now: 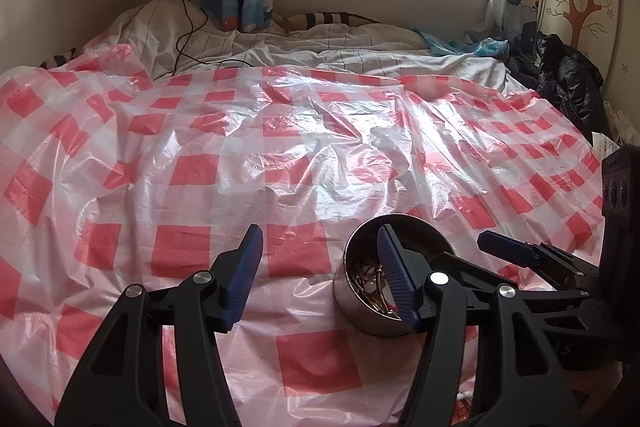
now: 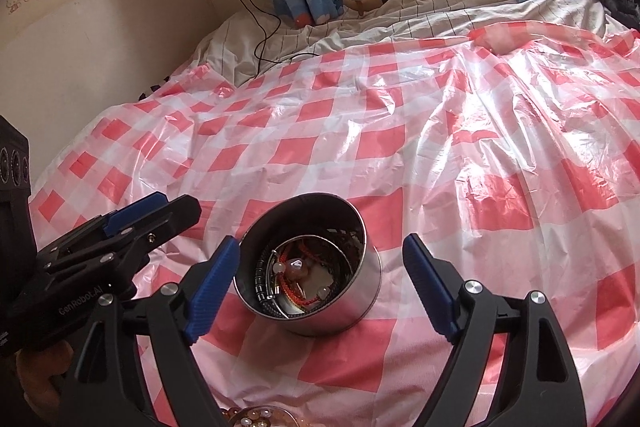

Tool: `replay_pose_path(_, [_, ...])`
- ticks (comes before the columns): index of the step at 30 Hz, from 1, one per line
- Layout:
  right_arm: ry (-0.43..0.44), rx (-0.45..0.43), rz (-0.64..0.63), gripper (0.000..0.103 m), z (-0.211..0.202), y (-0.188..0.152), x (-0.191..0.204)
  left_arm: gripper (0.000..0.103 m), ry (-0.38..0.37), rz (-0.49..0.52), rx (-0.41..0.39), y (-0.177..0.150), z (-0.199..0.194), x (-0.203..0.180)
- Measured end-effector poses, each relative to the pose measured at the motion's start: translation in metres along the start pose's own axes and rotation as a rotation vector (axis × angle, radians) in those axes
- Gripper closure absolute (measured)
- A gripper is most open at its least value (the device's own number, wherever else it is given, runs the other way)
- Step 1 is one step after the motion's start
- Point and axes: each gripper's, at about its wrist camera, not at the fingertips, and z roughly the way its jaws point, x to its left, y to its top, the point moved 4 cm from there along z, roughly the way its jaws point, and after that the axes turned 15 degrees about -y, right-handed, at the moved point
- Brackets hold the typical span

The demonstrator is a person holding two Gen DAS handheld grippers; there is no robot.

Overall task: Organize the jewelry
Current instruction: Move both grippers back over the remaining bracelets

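Your round metal tin (image 2: pixel 308 271) stands upright on the red-checked plastic sheet (image 2: pixel 440 147) covering the bed, with bracelets (image 2: pixel 298 281) heaped inside. Your right gripper (image 2: pixel 324 285) has its fingers wide on either side of the tin, while your left gripper (image 1: pixel 320 275) beside it is also spread wide, holding nothing.

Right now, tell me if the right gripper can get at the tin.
Probably yes. The right gripper is open, its fingers either side of the tin with nothing between; the left gripper sits off to the side.
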Motion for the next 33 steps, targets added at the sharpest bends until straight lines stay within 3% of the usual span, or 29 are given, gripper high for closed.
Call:
replay_pose_path(12, [0.004, 0.019, -0.001, 0.022, -0.007, -0.010, 0.003, 0.040, 0.034, 0.043, -0.018, -0.001, -0.005, -0.003])
replay_pose_path(17, [0.002, 0.033, -0.011, 0.021, -0.022, -0.025, 0.000, 0.036, -0.001, 0.047, -0.017, -0.003, -0.010, -0.006])
replay_pose_path(22, [0.001, 0.079, 0.015, 0.021, -0.049, -0.059, -0.019, 0.034, -0.067, -0.015, 0.023, -0.017, -0.018, 0.001])
replay_pose_path(26, [0.030, 0.104, -0.060, 0.021, -0.066, -0.085, -0.010, 0.032, -0.054, -0.048, 0.043, -0.035, -0.026, 0.010])
replay_pose_path(30, [0.029, 0.132, -0.155, 0.021, -0.067, -0.107, 0.012, 0.032, -0.095, -0.092, 0.087, -0.055, -0.030, 0.012])
replay_pose_path(33, [0.043, 0.140, -0.192, 0.019, -0.065, -0.114, 0.024, 0.031, -0.087, -0.077, 0.105, -0.065, -0.031, 0.009])
